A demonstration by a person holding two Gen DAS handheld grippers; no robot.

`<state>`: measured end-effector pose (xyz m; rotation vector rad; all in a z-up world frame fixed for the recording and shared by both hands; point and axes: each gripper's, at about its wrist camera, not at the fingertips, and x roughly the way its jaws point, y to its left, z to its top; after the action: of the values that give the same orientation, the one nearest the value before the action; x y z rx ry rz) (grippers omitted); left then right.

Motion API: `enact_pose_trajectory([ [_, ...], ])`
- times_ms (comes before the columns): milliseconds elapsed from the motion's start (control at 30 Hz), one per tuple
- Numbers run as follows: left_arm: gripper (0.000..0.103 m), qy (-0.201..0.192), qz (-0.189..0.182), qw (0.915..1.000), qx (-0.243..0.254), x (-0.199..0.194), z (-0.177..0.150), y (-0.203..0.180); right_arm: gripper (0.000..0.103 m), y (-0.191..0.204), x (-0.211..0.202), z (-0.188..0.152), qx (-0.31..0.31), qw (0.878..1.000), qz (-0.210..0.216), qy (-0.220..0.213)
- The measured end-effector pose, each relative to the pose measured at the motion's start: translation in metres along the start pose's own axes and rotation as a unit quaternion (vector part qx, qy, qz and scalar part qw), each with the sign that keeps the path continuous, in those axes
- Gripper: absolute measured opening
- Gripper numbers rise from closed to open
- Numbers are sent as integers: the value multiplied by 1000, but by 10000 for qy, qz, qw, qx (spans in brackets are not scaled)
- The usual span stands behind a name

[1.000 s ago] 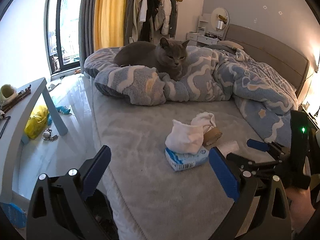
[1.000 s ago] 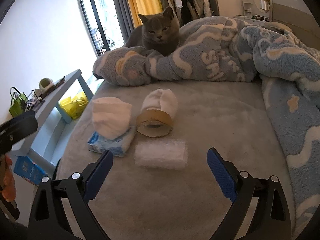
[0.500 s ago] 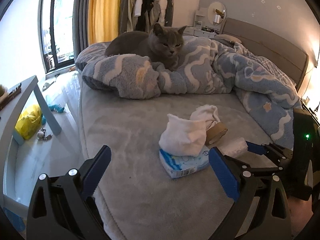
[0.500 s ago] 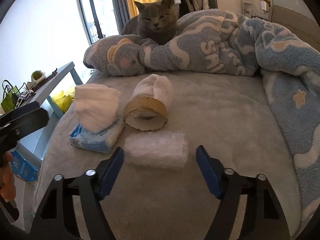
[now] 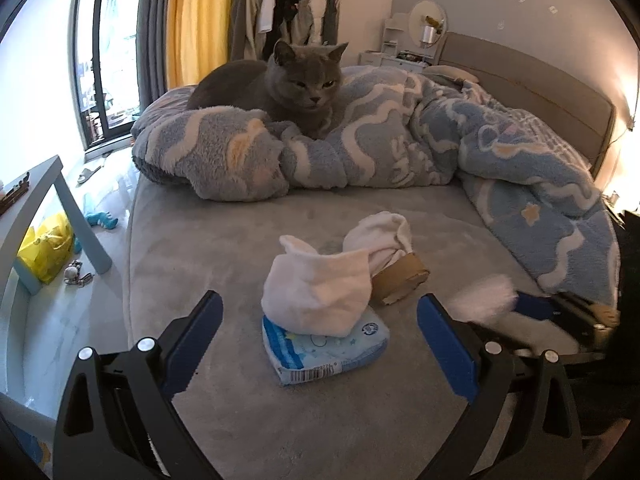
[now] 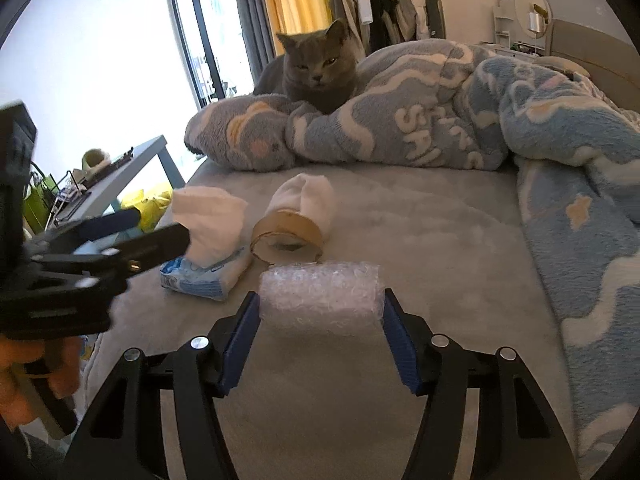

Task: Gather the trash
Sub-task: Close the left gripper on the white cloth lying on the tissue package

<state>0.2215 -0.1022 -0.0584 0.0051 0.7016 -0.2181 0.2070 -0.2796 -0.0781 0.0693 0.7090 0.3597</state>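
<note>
Right wrist view puts my right gripper (image 6: pixel 320 328) around the roll of clear bubble wrap (image 6: pixel 320 294) lying on the grey plush bed cover (image 6: pixel 440 240). Its blue pads sit against both ends of the roll, so I judge it closed on the roll, though the roll hardly looks squeezed; I take it end to end because it lies crosswise to the fingers.

My left gripper (image 5: pixel 316 340) hangs wide open with nothing in it, lined up on the crumpled white tissue (image 5: pixel 316 296) that rests on top of the pale blue soft tissue pack (image 5: pixel 328 350); I read that as the next pickup.

Just behind lies the brown cardboard tape core (image 6: pixel 286 236), with a second white wad (image 6: pixel 310 198) slumped against its back.

A grey cat (image 6: pixel 318 72) sits on the blue and white fleece blanket (image 6: pixel 400 128), well apart from the trash.

Large white letters on the blanket look like "SHI", then fold out of sight. On the pack I see a barcode and a round logo, too small to read.
</note>
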Motion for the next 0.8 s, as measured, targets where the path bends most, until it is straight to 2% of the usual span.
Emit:
enact_pose_trajectory([
  [300, 99, 156, 124, 9987, -466, 23, 4, 4, 62, -22, -16, -1, 61, 9999, 112, -74],
  [600, 98, 314, 217, 9973, -632, 38, 8, 12, 62, -36, -23, 5, 143, 9995, 248, -97],
  [633, 96, 323, 190, 9971, -664, 39, 8, 13, 62, -36, -23, 6, 136, 9995, 255, -103],
  [700, 83, 384, 28, 9963, -771, 42, 8, 16, 62, -36, -23, 6, 125, 9995, 269, -98],
  [800, 73, 520, -171, 9948, -863, 47, 6, 16, 62, -36, -22, 7, 124, 9995, 271, -76],
])
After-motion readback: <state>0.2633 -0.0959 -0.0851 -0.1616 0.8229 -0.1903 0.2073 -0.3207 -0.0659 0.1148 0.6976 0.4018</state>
